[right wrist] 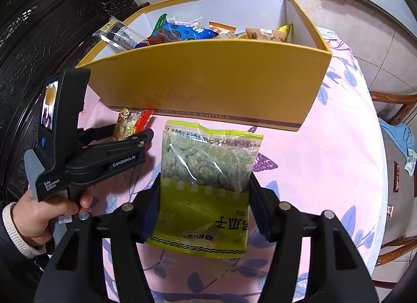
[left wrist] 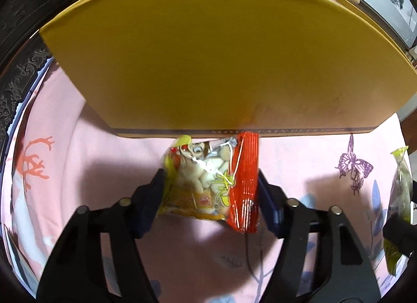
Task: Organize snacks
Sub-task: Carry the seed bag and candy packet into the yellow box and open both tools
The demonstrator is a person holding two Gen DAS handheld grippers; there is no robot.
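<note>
Crinkling glossy foil snack packets, left tongs clamp; right tongs clamp flat green pouch

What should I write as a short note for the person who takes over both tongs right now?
Left tongs: shut on the small red and yellow snack pack, low on the pink cloth by the front wall of the yellow box.
Right tongs: shut on the green seed bag, also in front of the box.
Done: several snacks are already inside the box.
Left: put both held packs into the box.
</note>
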